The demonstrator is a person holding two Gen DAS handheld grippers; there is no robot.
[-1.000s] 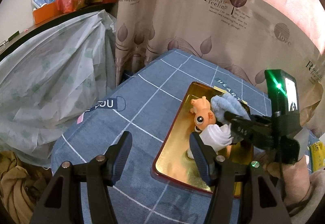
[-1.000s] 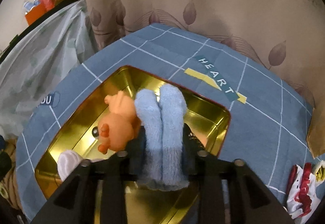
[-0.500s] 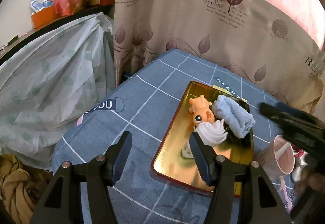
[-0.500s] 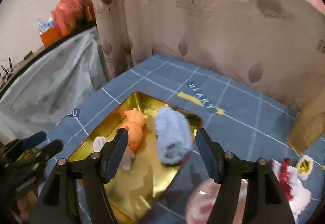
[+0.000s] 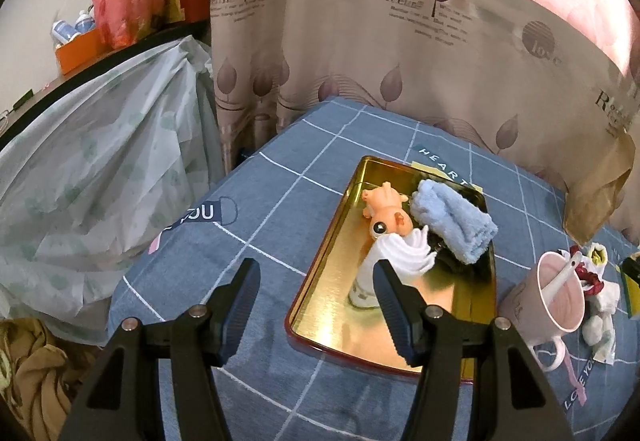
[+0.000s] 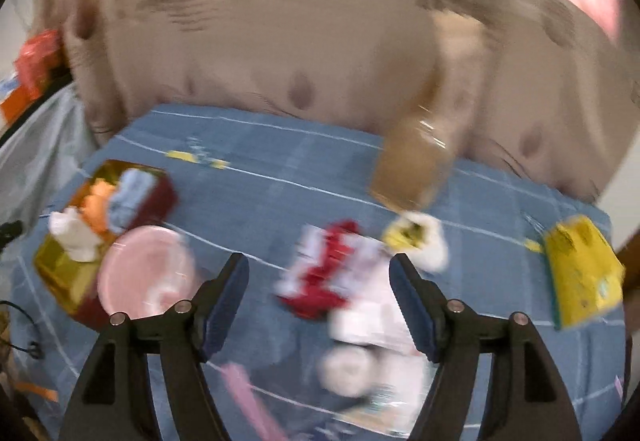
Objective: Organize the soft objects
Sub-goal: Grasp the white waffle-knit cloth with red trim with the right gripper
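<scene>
A gold tray (image 5: 328, 261) with a red rim lies on the blue checked cloth. In it are an orange toy animal (image 5: 386, 211), a folded light-blue towel (image 5: 452, 223) and a white frilly piece (image 5: 404, 249). My left gripper (image 5: 316, 305) hovers open at the tray's near left corner, nothing between its fingers. The right wrist view is blurred. There my right gripper (image 6: 320, 301) is opening, empty, above a red-and-white soft item (image 6: 336, 277) with a white-and-yellow piece (image 6: 420, 237) beyond it. The tray (image 6: 56, 261) sits far left in that view.
A pink mug (image 5: 558, 293) with a spoon stands right of the tray. A brown paper bag (image 5: 600, 197) leans at the curtain. A yellow packet (image 6: 580, 269) lies at the right. A plastic-covered heap (image 5: 88, 177) flanks the table's left edge.
My right gripper let go of the blue towel in the tray, opened, and swung right to the red-and-white item. It has left the left wrist view. The left gripper stayed put.
</scene>
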